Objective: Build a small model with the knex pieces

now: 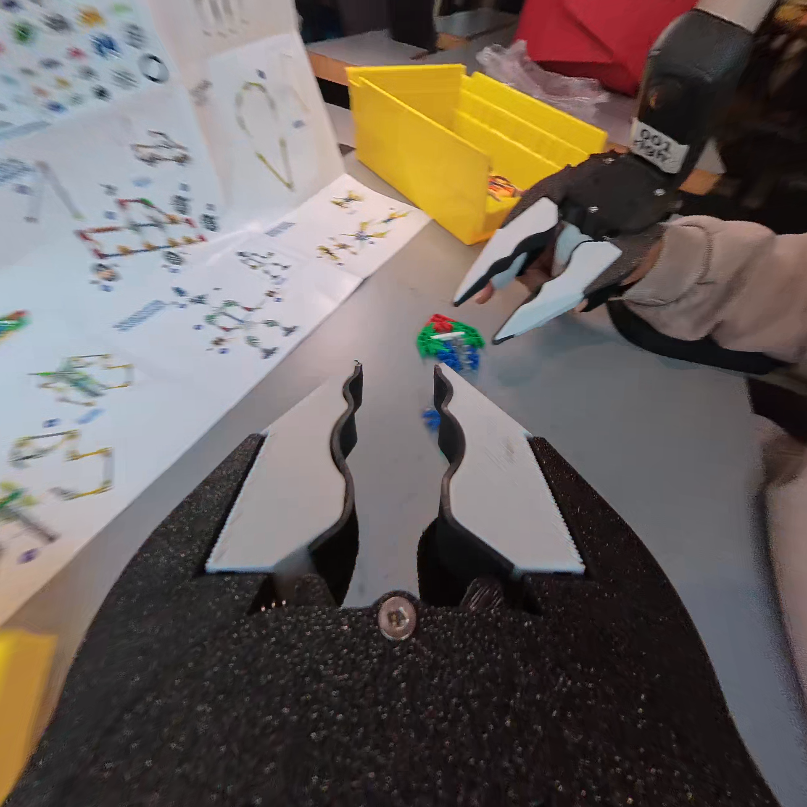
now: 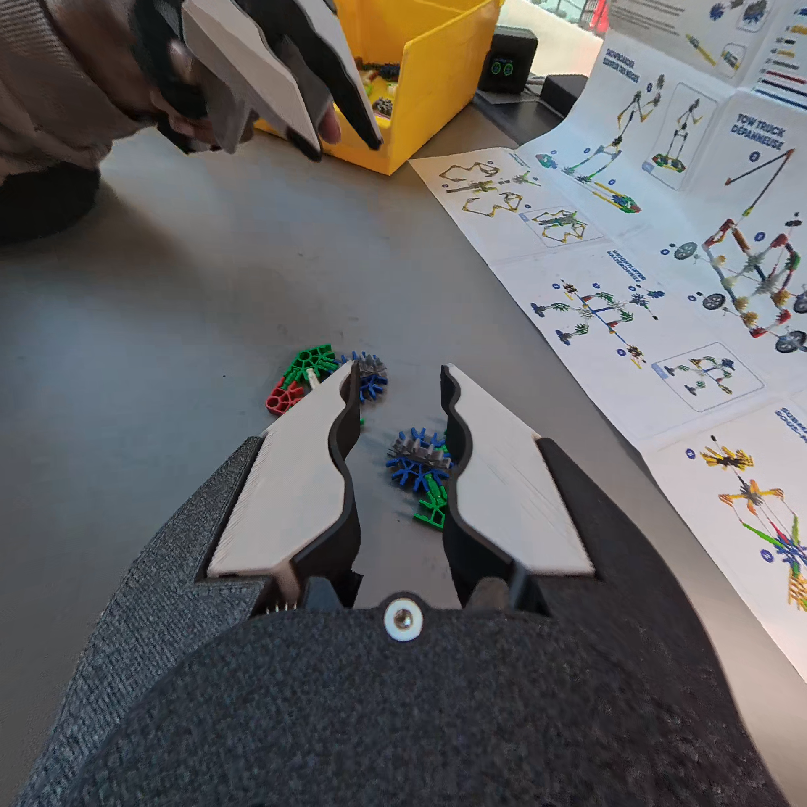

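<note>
While both grippers hang over the grey table (image 2: 153,284), neither holds anything. The left gripper (image 1: 397,371) has its jaws parted to a middling gap with bare table between them; it sits just short of a small cluster of plastic construction pieces (image 1: 450,340). The right gripper (image 2: 399,371) is likewise parted and empty, lowered close over the table, so a second small assembly (image 2: 421,471) of blue, grey and green connectors shows between its fingers, near the right finger; contact cannot be told. The first cluster looks like a green fan-shaped connector joined to a red one with a short white rod, plus blue and grey snowflake-like pieces beside it; it lies flat, just past the right gripper's left fingertip. A yellow bin (image 1: 419,161) with dividers stands farther back holding more loose pieces, probably the parts supply. A printed instruction sheet (image 2: 633,262) with model drawings lies spread along the table edge, partly propped up, likely for reference.
</note>
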Action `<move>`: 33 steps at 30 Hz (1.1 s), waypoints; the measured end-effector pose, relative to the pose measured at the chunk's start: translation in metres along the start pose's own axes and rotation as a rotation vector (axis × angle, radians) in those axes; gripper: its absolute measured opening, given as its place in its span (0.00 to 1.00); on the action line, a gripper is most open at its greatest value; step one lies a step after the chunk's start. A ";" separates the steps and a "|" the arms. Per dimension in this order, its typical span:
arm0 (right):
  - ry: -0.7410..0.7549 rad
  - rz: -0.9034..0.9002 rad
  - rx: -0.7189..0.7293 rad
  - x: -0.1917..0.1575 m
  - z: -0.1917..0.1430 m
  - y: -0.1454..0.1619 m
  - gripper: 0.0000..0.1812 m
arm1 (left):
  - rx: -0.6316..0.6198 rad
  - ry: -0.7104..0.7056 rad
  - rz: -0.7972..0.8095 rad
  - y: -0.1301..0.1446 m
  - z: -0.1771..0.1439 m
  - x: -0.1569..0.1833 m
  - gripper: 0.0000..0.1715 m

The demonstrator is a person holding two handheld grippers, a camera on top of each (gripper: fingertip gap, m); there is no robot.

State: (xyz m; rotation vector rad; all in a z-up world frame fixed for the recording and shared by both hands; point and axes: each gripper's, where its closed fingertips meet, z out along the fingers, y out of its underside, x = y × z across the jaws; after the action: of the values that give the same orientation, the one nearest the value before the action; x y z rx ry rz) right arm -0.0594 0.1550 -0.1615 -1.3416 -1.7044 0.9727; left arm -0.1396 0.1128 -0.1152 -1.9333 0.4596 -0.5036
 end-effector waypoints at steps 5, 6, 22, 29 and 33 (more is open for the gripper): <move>-0.043 -0.089 -0.089 -0.028 0.015 0.010 0.19 | -0.187 0.091 0.062 0.044 0.050 0.039 0.19; -0.045 -0.100 -0.107 -0.031 0.016 0.013 0.19 | -0.223 0.084 0.075 0.053 0.055 0.039 0.19; -0.014 0.003 -0.069 -0.020 0.013 0.007 0.21 | -0.242 -0.049 0.395 0.060 0.069 0.032 0.00; 0.004 0.028 -0.085 -0.016 0.013 0.010 0.23 | -0.239 -0.047 0.300 0.062 0.068 0.025 0.01; 0.004 0.031 -0.090 -0.016 0.014 0.010 0.23 | -0.271 -0.033 0.186 0.070 0.079 0.023 0.18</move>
State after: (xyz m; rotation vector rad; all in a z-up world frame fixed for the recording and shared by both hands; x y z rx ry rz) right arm -0.0644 0.1391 -0.1781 -1.4314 -1.7468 0.9194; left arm -0.0847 0.1334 -0.2057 -2.1274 0.7084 -0.3005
